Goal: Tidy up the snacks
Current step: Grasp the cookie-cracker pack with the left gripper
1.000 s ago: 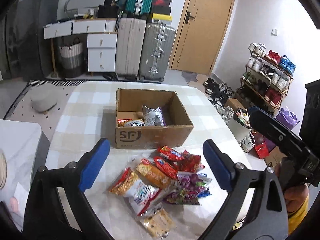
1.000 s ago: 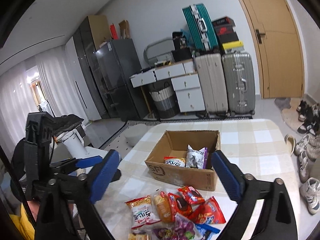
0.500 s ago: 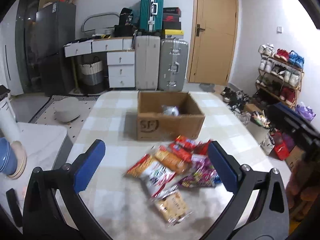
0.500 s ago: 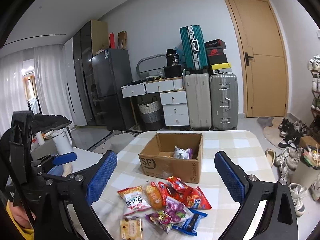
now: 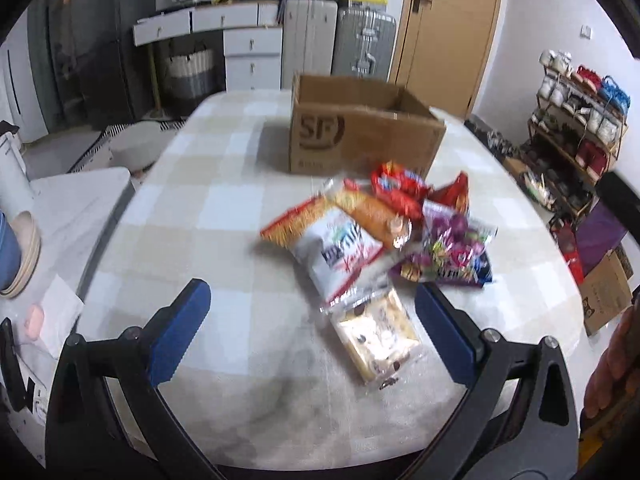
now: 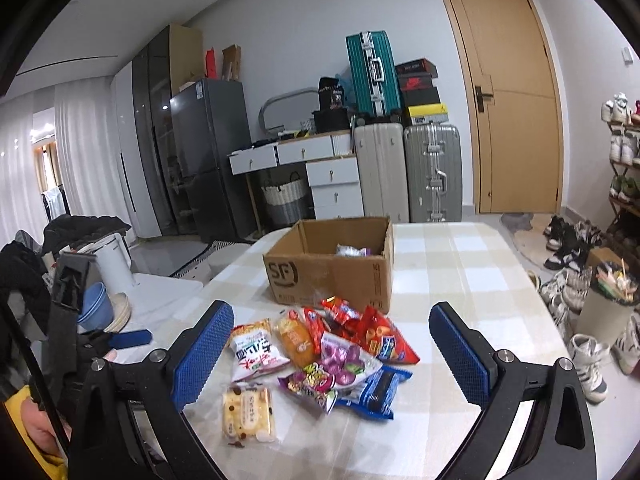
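The left gripper [image 5: 310, 328] hangs over the near edge of the table [image 5: 192, 208] with its jaws wide apart and nothing between them, having just finished opening. Nearest it, just ahead and toward its right finger, lies the yellow biscuit packet [image 5: 376, 334], its long axis running away from the gripper and slightly rightward. The right gripper [image 6: 332, 356] is also spread wide and empty, with the same packet [image 6: 249, 412] low by its left finger. Beyond lies the heap of snack bags [image 5: 384, 228], and farther still the cardboard box [image 5: 360, 132], already holding some snacks. The left gripper appears nearer to the biscuit packet.
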A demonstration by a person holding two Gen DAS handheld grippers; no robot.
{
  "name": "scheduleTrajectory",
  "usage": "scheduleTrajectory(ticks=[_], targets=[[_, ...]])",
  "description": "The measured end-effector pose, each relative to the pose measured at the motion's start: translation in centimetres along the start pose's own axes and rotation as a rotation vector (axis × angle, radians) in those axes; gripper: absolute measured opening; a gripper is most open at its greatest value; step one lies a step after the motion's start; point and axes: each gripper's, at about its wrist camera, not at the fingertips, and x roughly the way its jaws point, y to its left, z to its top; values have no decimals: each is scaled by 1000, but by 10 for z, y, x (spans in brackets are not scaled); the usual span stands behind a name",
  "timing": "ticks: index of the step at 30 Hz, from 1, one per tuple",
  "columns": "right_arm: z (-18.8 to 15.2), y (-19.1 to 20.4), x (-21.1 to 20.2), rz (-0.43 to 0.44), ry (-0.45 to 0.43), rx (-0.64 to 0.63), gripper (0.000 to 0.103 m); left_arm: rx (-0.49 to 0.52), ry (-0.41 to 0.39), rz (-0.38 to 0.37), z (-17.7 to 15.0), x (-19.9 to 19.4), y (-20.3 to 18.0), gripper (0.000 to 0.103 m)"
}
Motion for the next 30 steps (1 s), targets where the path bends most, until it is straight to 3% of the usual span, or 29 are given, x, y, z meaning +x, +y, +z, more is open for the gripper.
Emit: scheduleTrajectory(ticks=[10,23,27,30], targets=[[-12,-4,12,14,28,23,100,12,166,-2,-10,59,-25,102],[-35,-21,43,43,119,78,100,2,240,-6,-11,100,-36,100],[-39,-27,53,46,151,100,100,12,243,-51,-13,102,-35,74],[-41,-29,60,56,182,123,100,24,241,-86,-15,101,-35,66]])
